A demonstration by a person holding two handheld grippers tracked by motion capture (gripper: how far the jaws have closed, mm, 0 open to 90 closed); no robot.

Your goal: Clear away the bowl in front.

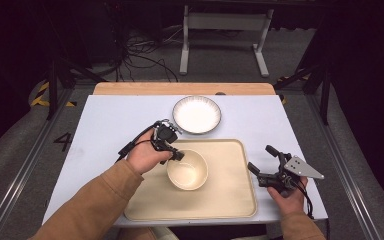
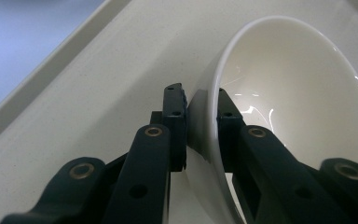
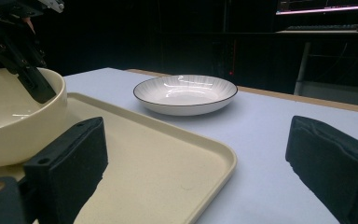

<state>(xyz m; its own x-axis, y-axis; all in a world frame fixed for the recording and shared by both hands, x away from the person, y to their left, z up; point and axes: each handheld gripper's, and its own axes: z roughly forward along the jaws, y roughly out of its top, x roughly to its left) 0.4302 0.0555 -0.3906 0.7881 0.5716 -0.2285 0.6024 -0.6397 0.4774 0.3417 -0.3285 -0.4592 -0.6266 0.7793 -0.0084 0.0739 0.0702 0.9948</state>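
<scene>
A cream bowl stands on the beige tray near the table's front. My left gripper is shut on the bowl's left rim, one jaw inside and one outside the wall. In the left gripper view the pads pinch the thin wall of the bowl. My right gripper hovers open beside the tray's right edge with nothing between its fingers. In the right gripper view, its wide-apart jaws frame the tray, the bowl and the left gripper.
A white plate with a dark rim lies on the pale blue table behind the tray; the same plate appears ahead in the right gripper view. A wooden strip edges the table's far side.
</scene>
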